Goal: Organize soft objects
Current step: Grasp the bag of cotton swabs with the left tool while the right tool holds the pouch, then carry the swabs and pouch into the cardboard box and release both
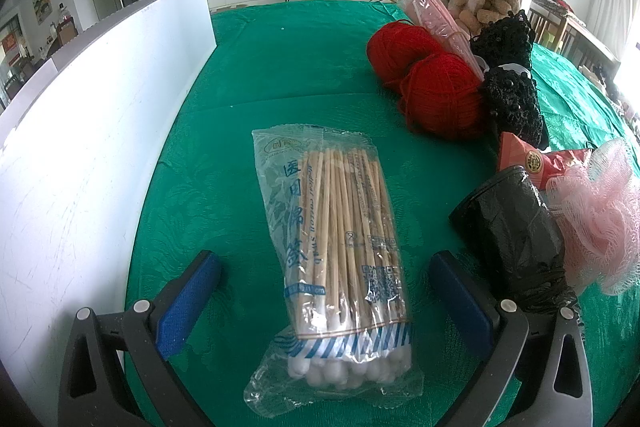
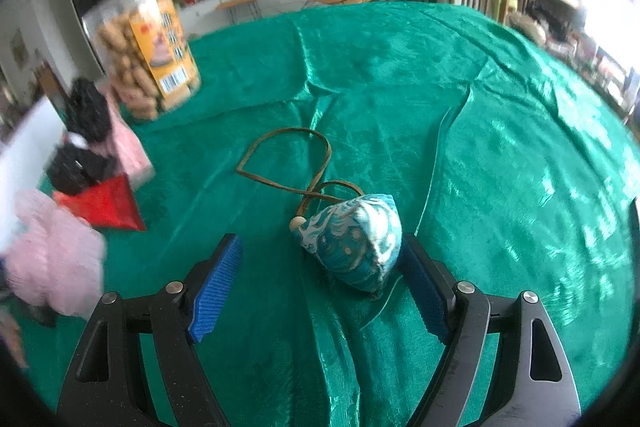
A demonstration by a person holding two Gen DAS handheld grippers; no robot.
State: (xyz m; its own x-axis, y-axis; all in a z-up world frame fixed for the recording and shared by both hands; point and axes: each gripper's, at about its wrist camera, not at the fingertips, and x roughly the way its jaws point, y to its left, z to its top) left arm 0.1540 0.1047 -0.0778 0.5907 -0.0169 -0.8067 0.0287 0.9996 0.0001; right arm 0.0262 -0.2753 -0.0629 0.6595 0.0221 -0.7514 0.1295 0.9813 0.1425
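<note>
In the left wrist view my left gripper (image 1: 324, 291) is open, with its blue pads on either side of a clear packet of wooden cotton swabs (image 1: 340, 247) lying on the green cloth (image 1: 280, 75). In the right wrist view my right gripper (image 2: 324, 279) is open around a blue-and-white patterned pouch (image 2: 352, 243) with a brown cord loop (image 2: 288, 163). The pouch lies near the right pad. Neither gripper holds anything.
A white board (image 1: 80, 131) stands at the left. Along the right lie red yarn balls (image 1: 424, 75), black lace (image 1: 508, 75), a black bag roll (image 1: 516, 231), a pink mesh sponge (image 1: 600, 211), a red packet (image 2: 104, 205) and a snack jar (image 2: 148, 55).
</note>
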